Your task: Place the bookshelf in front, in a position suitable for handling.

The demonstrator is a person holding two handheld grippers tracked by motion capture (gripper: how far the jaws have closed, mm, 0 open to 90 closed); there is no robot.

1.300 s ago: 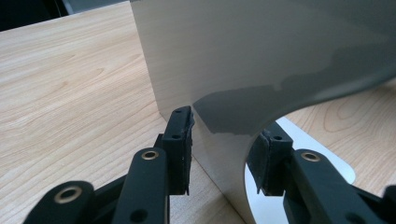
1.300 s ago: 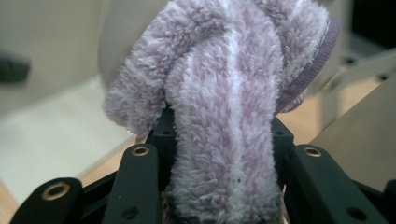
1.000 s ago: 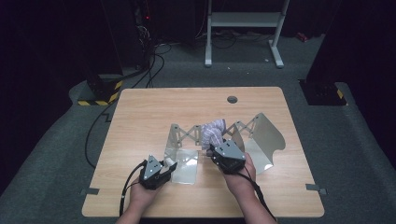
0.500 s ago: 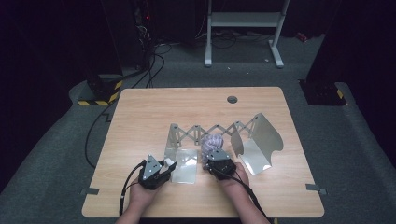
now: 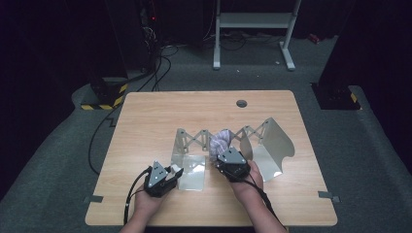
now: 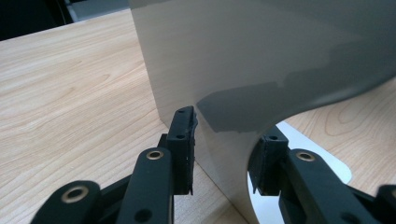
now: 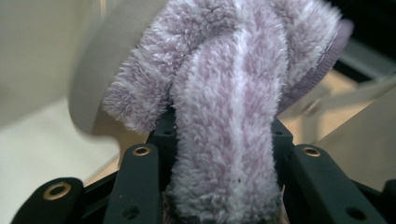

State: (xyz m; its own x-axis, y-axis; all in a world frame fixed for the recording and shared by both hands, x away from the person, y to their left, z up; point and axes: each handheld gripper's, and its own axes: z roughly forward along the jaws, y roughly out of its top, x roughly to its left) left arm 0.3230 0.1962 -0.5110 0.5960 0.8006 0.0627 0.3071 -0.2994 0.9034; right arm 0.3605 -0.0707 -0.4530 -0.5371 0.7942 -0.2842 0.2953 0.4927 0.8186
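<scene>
Right tool (image 5: 227,156) clamped on fluffy lilac cloth (image 7: 224,116); left tool (image 6: 224,154) astride metal plate edge (image 6: 233,93), untouching.

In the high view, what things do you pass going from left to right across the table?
Left hand-held gripper → left metal plate → fluffy purple cloth → right metal plate.

Lilac, white-striped fuzzy cloth (image 7: 224,116); silver-grey rack (image 5: 272,141).
</scene>
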